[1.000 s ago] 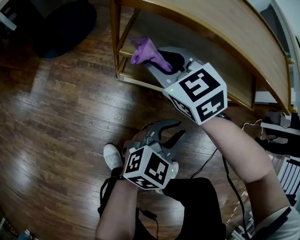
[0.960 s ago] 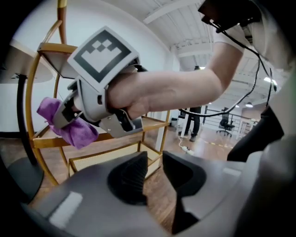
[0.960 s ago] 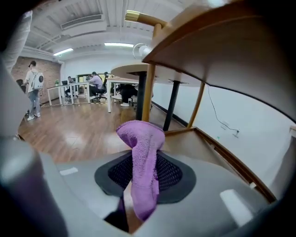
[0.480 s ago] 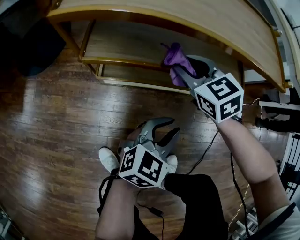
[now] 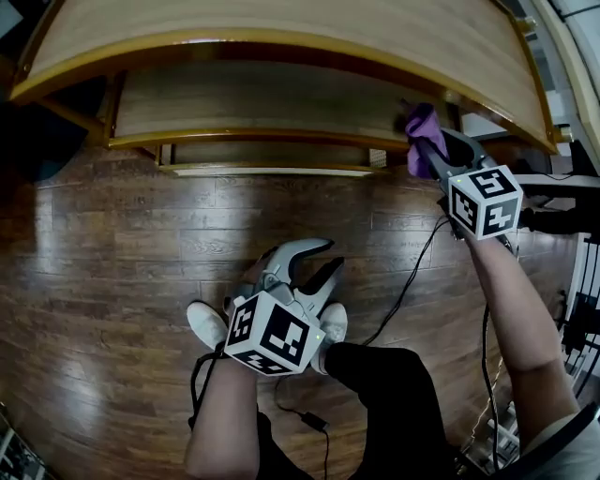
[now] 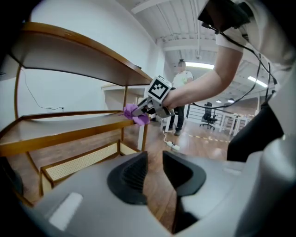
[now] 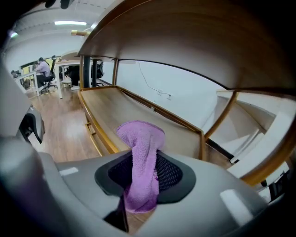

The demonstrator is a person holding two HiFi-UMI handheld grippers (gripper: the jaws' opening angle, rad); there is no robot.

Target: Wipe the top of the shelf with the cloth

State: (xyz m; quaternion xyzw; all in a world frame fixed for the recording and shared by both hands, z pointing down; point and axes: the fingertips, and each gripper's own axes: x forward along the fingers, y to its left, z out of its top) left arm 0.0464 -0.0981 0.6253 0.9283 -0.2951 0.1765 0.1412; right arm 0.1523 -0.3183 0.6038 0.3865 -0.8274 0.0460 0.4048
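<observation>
The wooden shelf's top board (image 5: pixel 281 28) curves across the top of the head view, with a lower board (image 5: pixel 262 103) under it. My right gripper (image 5: pixel 424 142) is at the shelf's right end, below the top board's front edge, shut on a purple cloth (image 5: pixel 419 125). In the right gripper view the cloth (image 7: pixel 141 157) hangs bunched between the jaws, under the top board (image 7: pixel 185 41). My left gripper (image 5: pixel 323 258) hangs low over the floor, open and holding nothing. The left gripper view shows the cloth (image 6: pixel 134 113) at the shelf's corner post.
A black cable (image 5: pixel 405 298) trails over the wood floor. The person's white shoes (image 5: pixel 204 323) and dark trouser leg (image 5: pixel 394 403) are below my left gripper. White furniture (image 5: pixel 583 319) stands at the right. Someone stands far off in the room (image 6: pixel 181 104).
My right gripper has carried the cloth to the right, along the shelf's front to its right end. The left gripper has stayed low and open.
</observation>
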